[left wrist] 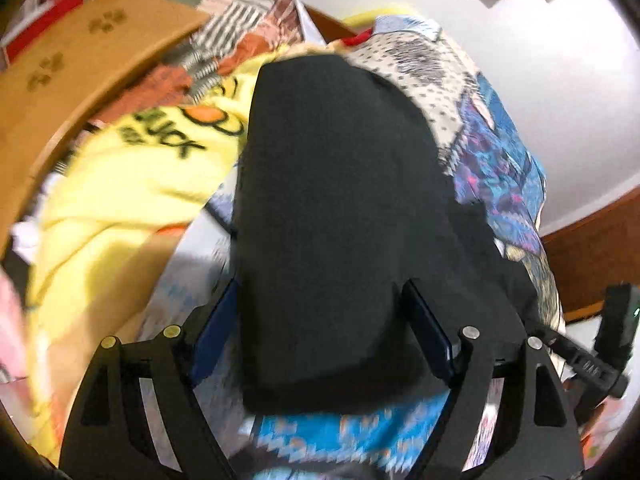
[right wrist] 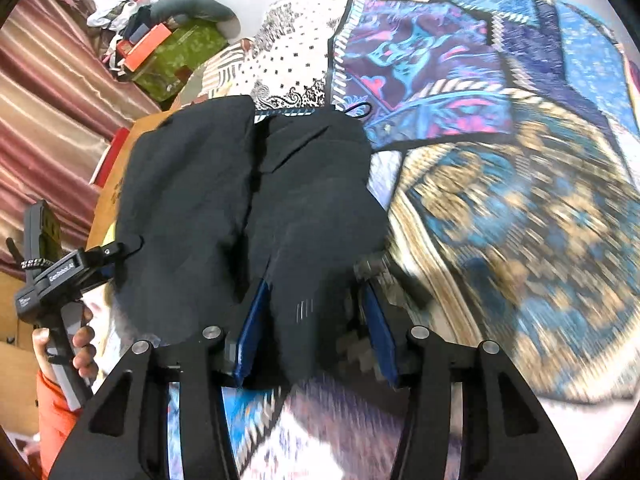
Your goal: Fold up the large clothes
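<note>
Item: black garment (left wrist: 336, 216), large, dark plain fabric, partly folded; lies on a patchwork bedspread (right wrist: 500, 128) on a bed, with a yellow printed blanket (left wrist: 132, 168) just beside it on the left-wrist view.

Left hand-held gripper (left wrist: 320, 332): jaws spread wide, the near edge of the garment lying between the blue pads (left wrist: 430, 332); whether the pads press the cloth cannot be told.

Right hand-held gripper (right wrist: 316, 328): jaws at a middling gap, a bunched fold of the same garment between the pads (right wrist: 254, 324); appears to be holding it, though contact is blurred.

Orientation: long axis runs away from both cameras, near edge at the grippers, far end toward the headboard side; a seam or overlap runs lengthwise down the middle in the right-wrist view.

Step in hand (judgement): carrying the near edge over for a fold. Best done with both corners level, cloth kept taut between the grippers, edges matched before release, avoiding dragging the bedspread.
</note>
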Available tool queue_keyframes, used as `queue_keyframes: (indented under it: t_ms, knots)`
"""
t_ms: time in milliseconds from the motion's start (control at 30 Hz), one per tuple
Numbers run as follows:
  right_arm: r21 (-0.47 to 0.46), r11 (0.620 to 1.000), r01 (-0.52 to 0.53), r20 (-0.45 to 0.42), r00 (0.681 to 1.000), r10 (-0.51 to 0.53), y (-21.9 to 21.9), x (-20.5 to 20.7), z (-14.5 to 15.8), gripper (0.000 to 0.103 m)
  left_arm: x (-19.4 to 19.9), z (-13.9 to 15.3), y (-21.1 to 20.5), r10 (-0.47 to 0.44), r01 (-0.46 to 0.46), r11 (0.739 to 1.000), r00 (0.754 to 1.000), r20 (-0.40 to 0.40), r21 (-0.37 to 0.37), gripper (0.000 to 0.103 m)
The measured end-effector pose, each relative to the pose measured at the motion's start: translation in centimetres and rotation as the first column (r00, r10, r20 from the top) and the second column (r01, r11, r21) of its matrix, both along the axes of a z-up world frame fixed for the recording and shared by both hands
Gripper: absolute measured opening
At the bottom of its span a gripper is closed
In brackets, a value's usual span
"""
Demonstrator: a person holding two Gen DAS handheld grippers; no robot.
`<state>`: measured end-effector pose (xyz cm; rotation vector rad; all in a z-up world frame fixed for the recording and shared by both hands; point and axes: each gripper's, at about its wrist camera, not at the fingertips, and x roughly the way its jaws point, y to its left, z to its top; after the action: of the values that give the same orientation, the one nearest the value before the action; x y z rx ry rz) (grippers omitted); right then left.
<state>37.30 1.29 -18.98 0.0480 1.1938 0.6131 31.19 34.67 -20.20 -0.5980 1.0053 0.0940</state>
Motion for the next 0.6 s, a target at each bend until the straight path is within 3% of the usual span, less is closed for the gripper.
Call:
queue_keyframes:
  t_ms: [100, 200, 333, 467, 600]
  knots:
    - [-0.014, 1.000, -0.009, 0.057, 0.998, 0.010, -1.0, -2.3, 2.8, 0.045, -3.3, 3.7, -1.8, -0.015, 0.011, 0.996, 0.999, 0.039, 0.093, 0.082]
    - [-0.006, 1.000, -0.025, 0.175, 0.984, 0.026, -1.9, -5.5, 7.4, 0.045, -7.1, 8.5, -4.1, -0.034, 0.011, 0.980, 0.993, 0.117, 0.198, 0.082]
    - [0.064, 0.997, -0.038, 0.337, 0.941, 0.014, -3.5, -10.2, 14.0, 0.045, -12.6, 15.2, -7.5, -0.071, -0.010, 0.956, 0.962, 0.265, 0.293, 0.082]
    - [0.158, 0.986, -0.063, 0.479, 0.878, -0.020, -5.4, -15.5, 20.0, 0.045, -19.0, 22.0, -11.7, -0.115, -0.063, 0.925, 0.892, 0.436, 0.374, 0.082]
    - [0.221, 0.970, -0.102, 0.618, 0.784, -0.058, -7.0, -21.6, 24.7, 0.045, -24.9, 26.7, -15.4, -0.142, -0.142, 0.895, 0.808, 0.572, 0.423, 0.082]
